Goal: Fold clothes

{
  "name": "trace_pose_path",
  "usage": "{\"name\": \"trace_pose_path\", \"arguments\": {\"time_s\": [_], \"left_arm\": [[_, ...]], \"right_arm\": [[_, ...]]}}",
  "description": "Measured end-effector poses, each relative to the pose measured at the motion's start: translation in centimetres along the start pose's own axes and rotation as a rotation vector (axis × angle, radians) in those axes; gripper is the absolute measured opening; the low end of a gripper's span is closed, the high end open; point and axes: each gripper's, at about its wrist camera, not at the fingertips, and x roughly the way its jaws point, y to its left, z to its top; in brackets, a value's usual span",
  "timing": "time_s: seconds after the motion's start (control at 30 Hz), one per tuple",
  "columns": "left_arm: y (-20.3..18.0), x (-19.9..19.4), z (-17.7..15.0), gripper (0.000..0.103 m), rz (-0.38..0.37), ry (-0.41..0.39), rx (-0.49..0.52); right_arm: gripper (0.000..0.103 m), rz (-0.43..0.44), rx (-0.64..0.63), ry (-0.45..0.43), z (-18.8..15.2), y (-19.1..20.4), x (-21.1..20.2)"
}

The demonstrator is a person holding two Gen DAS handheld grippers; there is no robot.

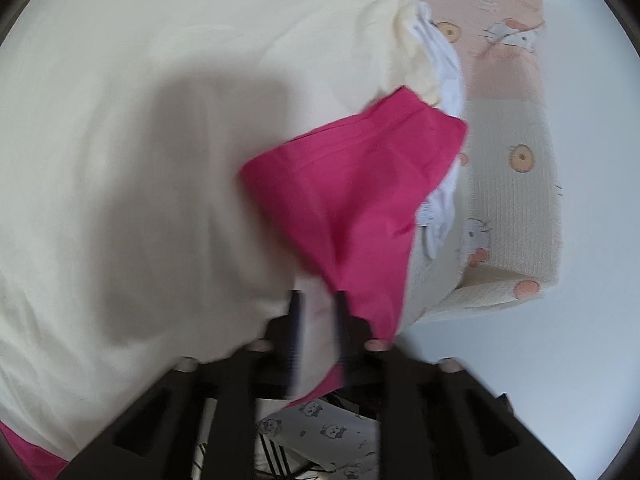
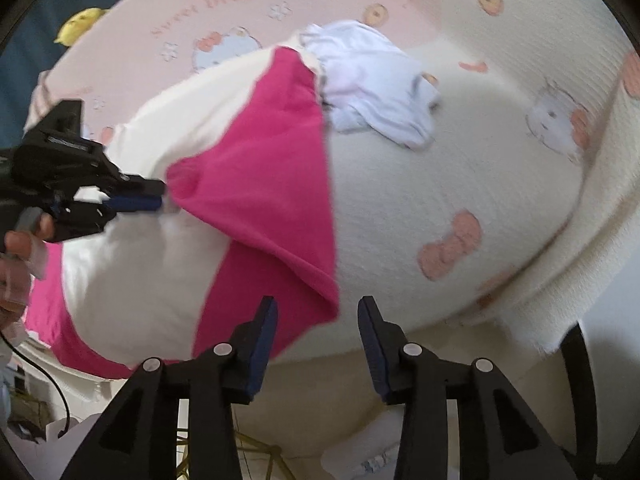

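Observation:
A cream and bright pink garment (image 2: 260,168) lies spread on a cat-print blanket (image 2: 440,184); a pink flap is folded over its cream part. In the left wrist view the pink flap (image 1: 352,184) runs down to my left gripper (image 1: 320,308), which is blurred. Its fingers stand apart with cream and pink cloth in the gap. From the right wrist view, that left gripper (image 2: 160,198) sits at the flap's left corner. My right gripper (image 2: 318,308) is open just below the flap's lower corner, and nothing is pinched between its pads.
A crumpled white garment (image 2: 372,80) lies on the blanket beyond the pink flap. A yellow plush toy (image 2: 80,24) sits at the far left. A person's hand (image 2: 16,248) holds the left gripper, with a cable (image 2: 52,392) below it. The blanket's edge (image 2: 560,300) hangs at the right.

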Motion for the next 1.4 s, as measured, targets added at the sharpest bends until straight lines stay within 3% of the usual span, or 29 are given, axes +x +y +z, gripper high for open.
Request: {"name": "trace_pose_path", "arguments": {"time_s": [0.07,0.13,0.2,0.37,0.47,0.73,0.77,0.83,0.9,0.93,1.03,1.17,1.4], "left_arm": [[0.9,-0.5,-0.3,0.078,-0.040,-0.025,-0.042],[1.4,-0.8,-0.4,0.077,-0.081,-0.048,-0.082],[1.2,-0.8,0.0,0.077,-0.066,-0.058,-0.078],[-1.3,-0.6,1.2,0.077,0.058,-0.134,0.043],[-2.3,0.3,1.9,0.077,0.123,-0.139,0.112],[-3.3,1.9,2.6,0.077,0.195,-0.166,0.224],[-3.5,2.0,2.6,0.074,0.211,-0.176,0.234],[-3.6,2.0,2.5,0.057,0.242,-0.211,0.240],[-3.8,2.3,2.5,0.022,0.308,-0.240,0.265],[-4.0,2.4,2.4,0.018,0.358,-0.252,0.286],[-4.4,1.9,1.4,0.011,0.396,-0.307,0.331],[-5.6,0.2,-0.7,0.007,0.470,-0.386,0.396],[-5.8,0.2,-3.1,0.007,0.594,-0.389,0.470]], "right_arm": [[0.041,-0.007,0.009,0.002,0.2,-0.1,0.3],[0.041,-0.026,0.000,0.009,0.2,-0.1,0.6],[0.041,-0.048,-0.024,0.000,0.3,0.4,0.6],[0.041,-0.128,-0.118,-0.045,0.5,1.9,0.4],[0.041,-0.175,-0.200,-0.056,0.9,3.3,0.7],[0.041,-0.283,-0.322,-0.033,2.2,5.7,3.6],[0.041,-0.298,-0.325,-0.032,2.3,5.8,4.0],[0.041,-0.307,-0.321,-0.043,2.7,5.7,4.3],[0.040,-0.312,-0.309,-0.047,3.0,5.6,4.4],[0.039,-0.311,-0.303,-0.046,3.1,5.6,4.5],[0.010,-0.320,-0.286,-0.045,3.3,5.6,4.6],[0.008,-0.322,-0.277,-0.051,3.3,5.9,4.3],[0.007,-0.266,-0.198,-0.008,3.4,4.7,4.1]]}}
